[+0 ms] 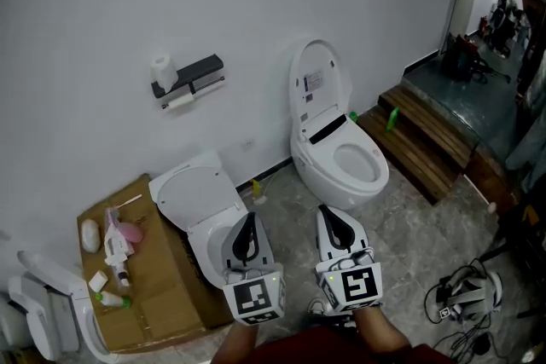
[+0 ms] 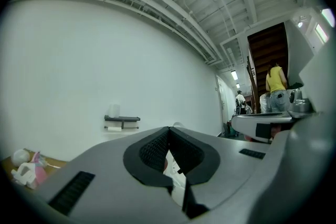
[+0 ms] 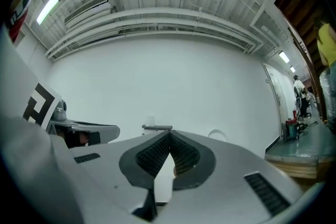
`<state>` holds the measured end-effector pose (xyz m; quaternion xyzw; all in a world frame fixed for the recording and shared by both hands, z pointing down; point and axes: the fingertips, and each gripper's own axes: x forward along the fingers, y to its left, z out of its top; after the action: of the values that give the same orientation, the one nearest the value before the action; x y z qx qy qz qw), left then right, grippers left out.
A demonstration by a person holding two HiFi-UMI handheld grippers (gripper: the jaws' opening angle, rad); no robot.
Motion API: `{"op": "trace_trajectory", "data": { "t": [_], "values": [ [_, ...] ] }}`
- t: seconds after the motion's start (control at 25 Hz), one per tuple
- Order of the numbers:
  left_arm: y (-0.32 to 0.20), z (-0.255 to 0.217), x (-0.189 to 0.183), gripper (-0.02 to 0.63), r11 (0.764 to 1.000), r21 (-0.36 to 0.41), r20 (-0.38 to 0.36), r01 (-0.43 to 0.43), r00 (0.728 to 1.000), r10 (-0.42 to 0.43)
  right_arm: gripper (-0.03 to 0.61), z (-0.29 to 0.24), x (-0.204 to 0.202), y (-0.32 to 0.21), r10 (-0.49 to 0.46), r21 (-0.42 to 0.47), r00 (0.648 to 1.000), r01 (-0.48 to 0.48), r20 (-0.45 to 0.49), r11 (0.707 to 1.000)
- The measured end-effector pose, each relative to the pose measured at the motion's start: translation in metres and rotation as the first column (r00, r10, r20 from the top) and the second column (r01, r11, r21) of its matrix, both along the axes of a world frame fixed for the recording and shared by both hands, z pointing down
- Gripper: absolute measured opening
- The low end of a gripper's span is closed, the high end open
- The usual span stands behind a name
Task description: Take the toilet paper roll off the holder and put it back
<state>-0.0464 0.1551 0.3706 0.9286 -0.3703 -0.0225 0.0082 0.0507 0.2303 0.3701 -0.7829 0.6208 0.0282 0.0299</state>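
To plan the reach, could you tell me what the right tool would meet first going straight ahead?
Probably the holder on the wall, just above the shut right tool; nothing shows in between, though depth is unclear.

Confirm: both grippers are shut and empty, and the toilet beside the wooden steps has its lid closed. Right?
Wrong only on the lid: the head view shows the toilet beside the wooden steps with its lid raised. The left gripper and right gripper are shut and empty.

The left gripper [image 2: 169, 132] is pressing its jaws together on nothing. Far off, a toilet paper roll [image 2: 113, 110] is standing on the wall holder [image 2: 127, 119].
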Motion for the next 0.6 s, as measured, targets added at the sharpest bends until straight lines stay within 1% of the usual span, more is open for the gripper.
{"op": "trace_trajectory", "data": {
  "t": [0.16, 0.24, 0.32, 0.44, 0.6],
  "values": [
    [-0.002, 0.006, 0.047, 0.015, 1.0, 0.021, 0.032, 0.008, 0.999, -0.009, 0.011, 0.001, 0.044, -0.002, -0.016, -0.016, 1.0, 0.017, 0.018, 1.0],
    [-0.005, 0.006, 0.063, 0.015, 0.999, 0.025, 0.032, 0.024, 0.999, -0.025, 0.011, 0.001, 0.06, -0.005, -0.032, -0.001, 0.999, 0.032, 0.02, 0.999],
    [-0.01, 0.006, 0.073, 0.015, 0.999, 0.028, 0.031, 0.044, 0.999, -0.045, 0.011, 0.003, 0.073, -0.012, -0.045, 0.003, 0.999, 0.045, 0.028, 0.999],
    [-0.023, 0.009, 0.083, 0.015, 0.997, 0.035, 0.044, 0.069, 0.996, -0.071, 0.011, 0.003, 0.087, -0.029, -0.065, 0.033, 0.997, 0.064, 0.031, 0.997],
    [-0.051, 0.014, 0.092, 0.015, 0.995, 0.035, 0.044, 0.097, 0.994, -0.098, 0.011, 0.008, 0.093, -0.063, -0.105, 0.03, 0.994, 0.105, 0.016, 0.994]
  ]
}}
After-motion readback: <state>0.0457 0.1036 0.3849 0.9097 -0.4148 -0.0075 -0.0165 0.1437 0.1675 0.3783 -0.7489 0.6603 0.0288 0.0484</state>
